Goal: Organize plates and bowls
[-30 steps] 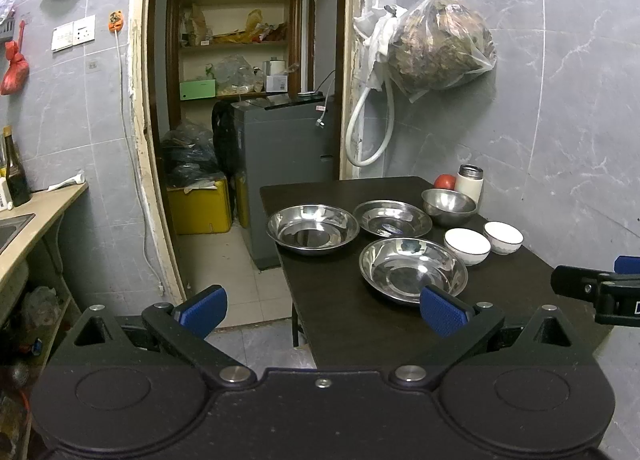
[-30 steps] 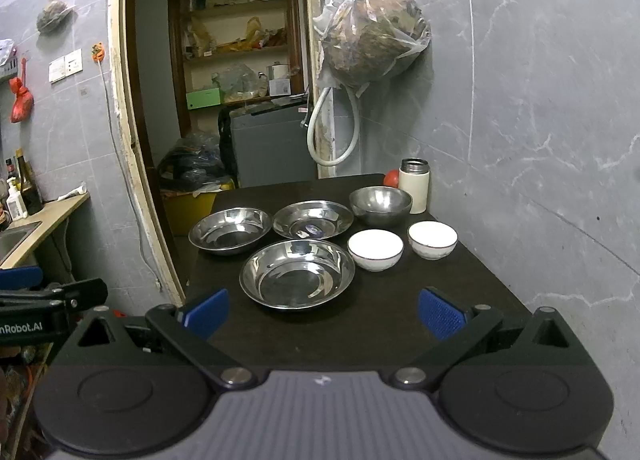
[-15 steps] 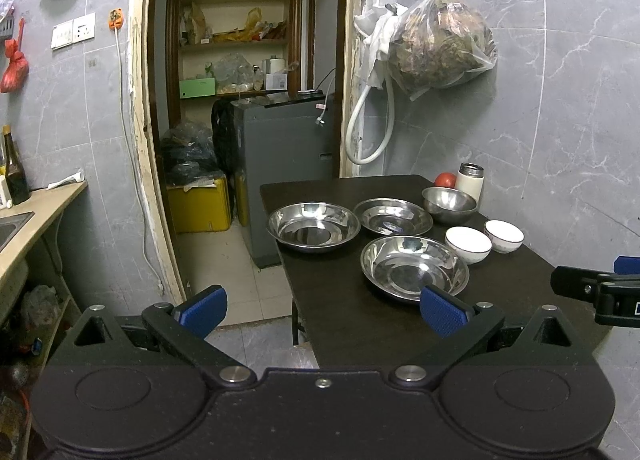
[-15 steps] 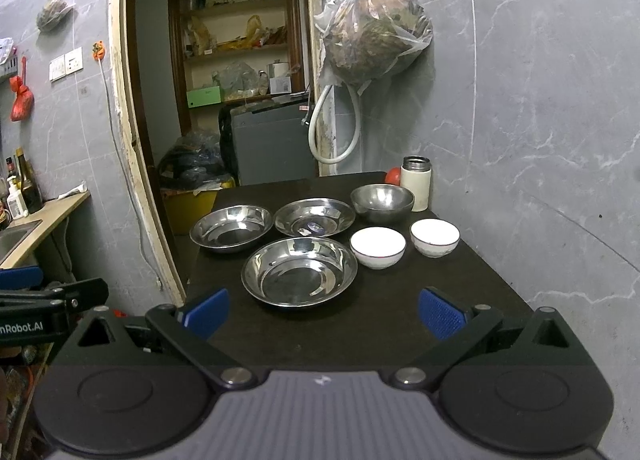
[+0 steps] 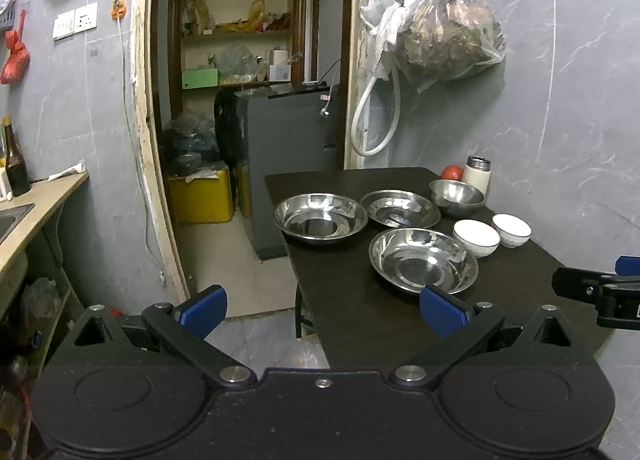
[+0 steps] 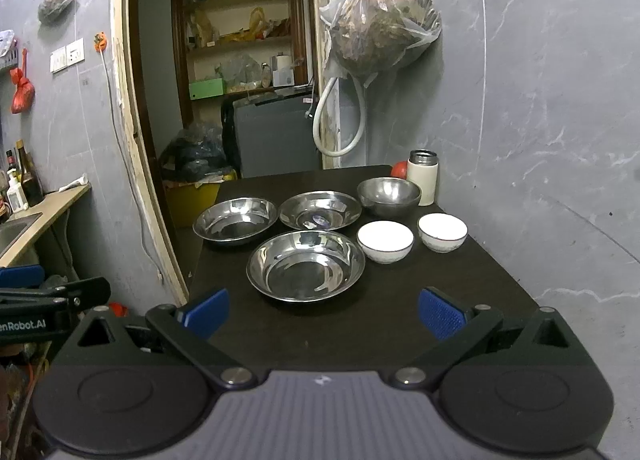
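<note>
On the table before us we see three steel plates: one nearest, two behind it side by side. Right of the nearest sit two small bowls; behind them a steel bowl, then a flask by the wall.

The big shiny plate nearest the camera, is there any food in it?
Empty: the nearest steel plate shows only bare, shiny metal inside.

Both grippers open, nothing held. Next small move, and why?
Probably ease the right gripper forward to the nearest steel plate. It lies straight ahead between the open jaws, closest to the table edge, separate from the other dishes; the left gripper sits off the table's left edge.
</note>
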A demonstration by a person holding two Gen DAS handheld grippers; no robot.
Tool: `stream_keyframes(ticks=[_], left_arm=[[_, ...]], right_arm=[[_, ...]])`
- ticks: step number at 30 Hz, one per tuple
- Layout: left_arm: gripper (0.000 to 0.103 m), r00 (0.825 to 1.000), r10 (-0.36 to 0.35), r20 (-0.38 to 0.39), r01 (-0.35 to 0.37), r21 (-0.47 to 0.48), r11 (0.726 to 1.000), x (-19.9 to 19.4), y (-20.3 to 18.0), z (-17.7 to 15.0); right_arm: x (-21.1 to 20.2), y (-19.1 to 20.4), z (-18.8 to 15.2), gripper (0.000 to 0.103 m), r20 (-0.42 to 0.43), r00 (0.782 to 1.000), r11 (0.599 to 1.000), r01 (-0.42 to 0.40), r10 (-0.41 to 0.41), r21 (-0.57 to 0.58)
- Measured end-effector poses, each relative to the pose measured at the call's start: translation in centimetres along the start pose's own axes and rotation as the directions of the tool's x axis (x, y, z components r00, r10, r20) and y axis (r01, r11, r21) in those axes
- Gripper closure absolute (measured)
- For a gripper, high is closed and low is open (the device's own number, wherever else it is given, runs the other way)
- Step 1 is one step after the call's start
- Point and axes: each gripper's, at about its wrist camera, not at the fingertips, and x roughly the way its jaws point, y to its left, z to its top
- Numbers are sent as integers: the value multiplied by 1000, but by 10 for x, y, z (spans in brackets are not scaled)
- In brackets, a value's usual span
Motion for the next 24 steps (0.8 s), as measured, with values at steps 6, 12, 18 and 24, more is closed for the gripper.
stream_keyframes(ticks=[6, 12, 18, 24], left_arm=[[1, 998, -2, -58, 0, -38, 999, 13, 6, -3], [1, 996, -12, -91, 5, -70, 998, 27, 12, -5], [1, 985, -22, -168, 3, -112, 994, 56, 16, -3], [1, 972, -1, -235, -33, -140, 990, 89, 13, 6]], right_arm=[[12, -2, 0, 0, -31, 999, 1000, -19, 20, 8], [32, -6, 3, 0, -70, 996, 999, -45, 46, 6], [61, -16, 8, 0, -102, 993, 998, -60, 60, 7], [93, -29, 17, 0, -125, 988, 996, -91, 88, -20]])
